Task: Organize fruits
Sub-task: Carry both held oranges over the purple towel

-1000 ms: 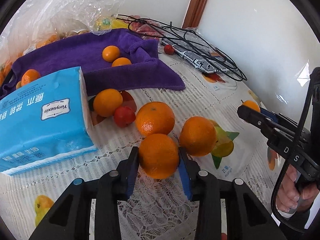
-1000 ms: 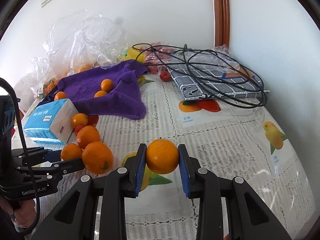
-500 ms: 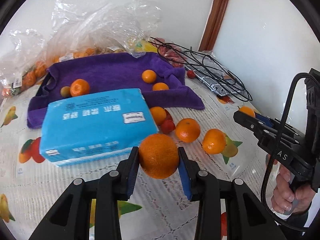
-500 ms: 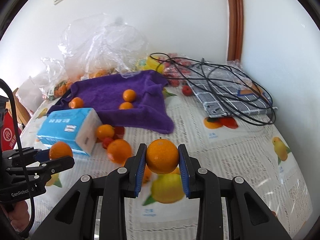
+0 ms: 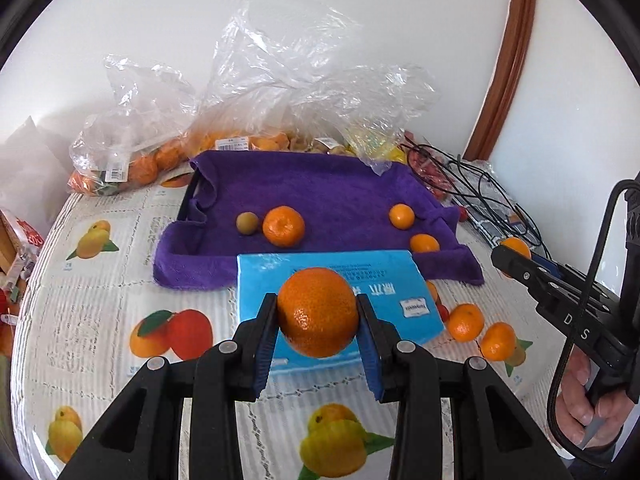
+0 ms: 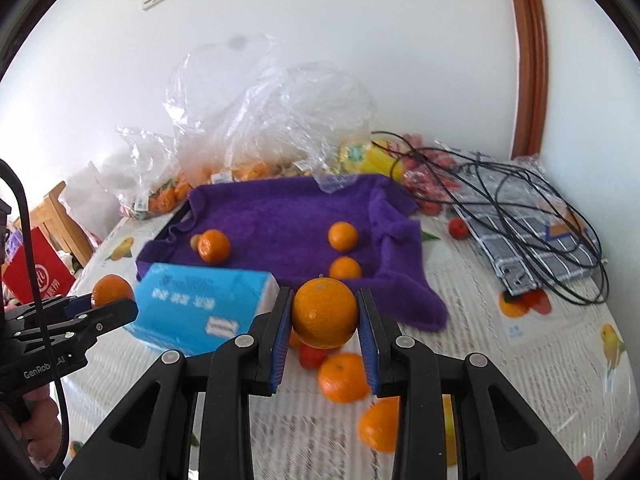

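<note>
Both grippers had lifted and swung toward the towel since a second earlier. Left gripper (image 5: pixel 318 320) pinched an orange (image 5: pixel 318 312); right gripper (image 6: pixel 324 316) pinched another (image 6: pixel 324 313), both held over the tissue pack (image 5: pixel 336 280). Loose oranges (image 5: pixel 465 321) lay by the pack. Beyond, the purple towel (image 5: pixel 320 188) held four fruits. Roughly half done, I judged.

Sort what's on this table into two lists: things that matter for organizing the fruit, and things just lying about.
For the job:
orange in the left tongs
orange in the right tongs
loose oranges on the tablecloth
purple towel tray with oranges on it

Lying about:
blue tissue pack
black cables
plastic bags
checked cloth
</note>
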Action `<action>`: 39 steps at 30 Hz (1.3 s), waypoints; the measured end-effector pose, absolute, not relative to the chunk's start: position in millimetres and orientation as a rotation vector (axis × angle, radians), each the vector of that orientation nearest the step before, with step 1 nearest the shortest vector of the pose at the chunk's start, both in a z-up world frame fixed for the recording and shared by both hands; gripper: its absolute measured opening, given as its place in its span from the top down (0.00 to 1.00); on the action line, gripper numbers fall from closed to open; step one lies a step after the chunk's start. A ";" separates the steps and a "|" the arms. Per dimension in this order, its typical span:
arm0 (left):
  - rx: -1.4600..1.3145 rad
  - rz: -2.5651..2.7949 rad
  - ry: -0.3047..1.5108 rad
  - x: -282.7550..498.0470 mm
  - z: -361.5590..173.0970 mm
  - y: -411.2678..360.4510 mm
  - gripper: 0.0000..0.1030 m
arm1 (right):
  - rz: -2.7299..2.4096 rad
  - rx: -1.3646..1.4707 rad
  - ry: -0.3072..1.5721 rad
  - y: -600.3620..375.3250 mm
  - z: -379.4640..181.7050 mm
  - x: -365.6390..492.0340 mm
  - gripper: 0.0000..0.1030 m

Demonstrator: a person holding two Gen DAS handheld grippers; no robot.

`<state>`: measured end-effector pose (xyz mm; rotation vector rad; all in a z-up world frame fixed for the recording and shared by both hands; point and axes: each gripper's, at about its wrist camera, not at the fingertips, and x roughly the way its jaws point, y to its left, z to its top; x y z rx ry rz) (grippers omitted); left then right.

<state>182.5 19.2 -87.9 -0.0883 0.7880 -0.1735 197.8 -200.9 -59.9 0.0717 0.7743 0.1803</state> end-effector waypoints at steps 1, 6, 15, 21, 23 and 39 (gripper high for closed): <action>-0.088 -0.166 0.778 187.1 -86.2 22.5 0.66 | 0.184 0.068 0.770 -198.3 -58.4 201.6 0.70; -0.116 -0.155 0.749 214.0 -76.6 38.2 0.66 | 0.195 0.071 0.749 -184.9 -45.1 229.3 0.70; -0.157 -0.121 0.723 250.4 -81.4 57.4 0.65 | 0.226 0.082 0.738 -164.1 -49.1 274.5 0.70; -0.178 -0.135 0.760 254.6 -103.5 65.0 0.66 | 0.266 0.064 0.731 -152.7 -71.0 281.5 0.70; -0.170 -0.124 0.770 255.5 -106.4 65.4 0.66 | 0.278 0.059 0.739 -151.7 -76.3 281.1 0.70; -0.199 -0.145 0.789 263.7 -120.5 65.4 0.65 | 0.228 0.074 0.770 -165.7 -98.4 285.5 0.70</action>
